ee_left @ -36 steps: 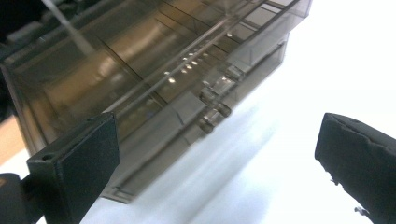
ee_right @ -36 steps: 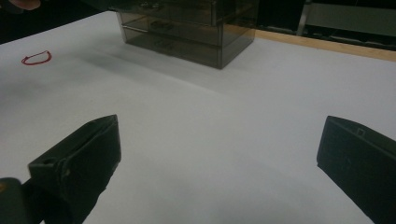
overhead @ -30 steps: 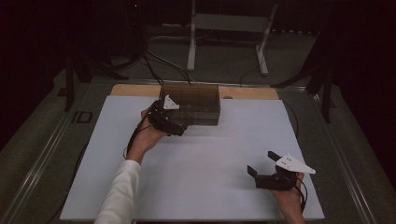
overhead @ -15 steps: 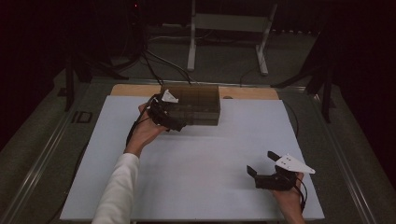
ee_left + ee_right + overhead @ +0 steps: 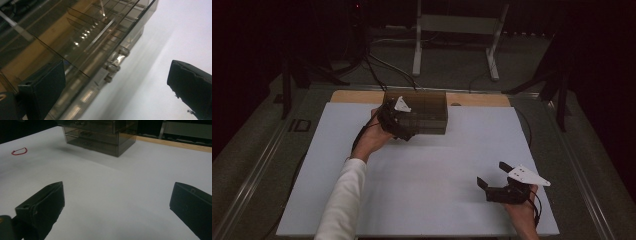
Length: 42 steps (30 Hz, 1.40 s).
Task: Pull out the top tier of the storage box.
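Both grippers unmoved, left gripper (image 5: 404,127) at drawer box (image 5: 424,107)

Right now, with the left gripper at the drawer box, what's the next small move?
Probably ease the left gripper onto a drawer knob and close: its jaws are open beside the smoky drawer box, gripping nothing.

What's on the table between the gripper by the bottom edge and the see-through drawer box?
Nothing: in the right gripper view, bare white table runs from the right gripper to the drawer box.
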Tool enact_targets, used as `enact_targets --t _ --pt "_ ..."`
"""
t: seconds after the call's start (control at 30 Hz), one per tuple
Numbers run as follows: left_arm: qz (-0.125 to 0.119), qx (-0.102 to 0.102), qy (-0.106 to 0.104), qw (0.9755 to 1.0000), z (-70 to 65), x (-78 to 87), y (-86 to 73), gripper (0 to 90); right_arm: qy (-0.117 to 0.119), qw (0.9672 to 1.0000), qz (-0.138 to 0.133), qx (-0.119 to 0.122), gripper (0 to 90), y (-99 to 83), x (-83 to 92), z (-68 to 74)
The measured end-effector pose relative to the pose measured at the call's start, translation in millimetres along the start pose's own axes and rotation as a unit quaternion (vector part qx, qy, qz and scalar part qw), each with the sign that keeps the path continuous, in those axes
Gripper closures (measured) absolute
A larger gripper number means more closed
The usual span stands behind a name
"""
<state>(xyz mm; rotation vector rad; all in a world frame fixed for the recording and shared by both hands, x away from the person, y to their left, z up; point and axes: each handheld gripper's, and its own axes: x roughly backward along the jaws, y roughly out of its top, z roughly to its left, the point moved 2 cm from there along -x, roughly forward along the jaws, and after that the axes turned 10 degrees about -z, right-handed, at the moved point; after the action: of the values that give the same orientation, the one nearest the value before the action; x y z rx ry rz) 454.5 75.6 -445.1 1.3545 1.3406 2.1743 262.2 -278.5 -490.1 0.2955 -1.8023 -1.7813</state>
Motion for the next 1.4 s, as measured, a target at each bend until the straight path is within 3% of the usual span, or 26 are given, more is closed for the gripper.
enact_targets --t 0.23,0.43,0.63,0.93,1.13,1.23,1.4 --pt "-0.003 -0.001 -0.014 0.9999 -0.4 -7.3 -0.3 3.3 -0.001 1.0000 -0.001 0.000 0.0 0.1 0.4 -0.5" --pt "0.000 -0.019 -0.025 0.9995 -8.2 -11.6 0.5 3.5 -0.001 1.0000 -0.001 0.000 0.0 0.3 0.8 -0.8" --pt "0.001 -0.022 -0.032 0.9992 -12.0 -16.7 0.6 3.5 -0.001 1.0000 -0.001 0.000 0.0 0.3 0.8 -0.7" --pt "0.024 -0.008 -0.043 0.9987 -12.4 -16.3 -0.9 6.8 -0.002 1.0000 -0.002 0.000 0.0 0.4 1.3 -1.0" --pt "0.046 0.001 -0.071 0.9964 -15.3 -9.2 0.1 10.1 -0.001 1.0000 -0.001 0.000 0.0 0.2 1.0 -0.8" --pt "0.051 0.000 -0.071 0.9961 -14.8 -6.4 2.1 13.8 0.000 1.0000 0.000 0.001 0.0 0.3 0.7 0.1" --pt "0.058 0.002 -0.052 0.9970 -16.9 -14.2 8.8 14.1 -0.001 1.0000 0.000 0.000 0.0 0.2 0.6 -0.4"
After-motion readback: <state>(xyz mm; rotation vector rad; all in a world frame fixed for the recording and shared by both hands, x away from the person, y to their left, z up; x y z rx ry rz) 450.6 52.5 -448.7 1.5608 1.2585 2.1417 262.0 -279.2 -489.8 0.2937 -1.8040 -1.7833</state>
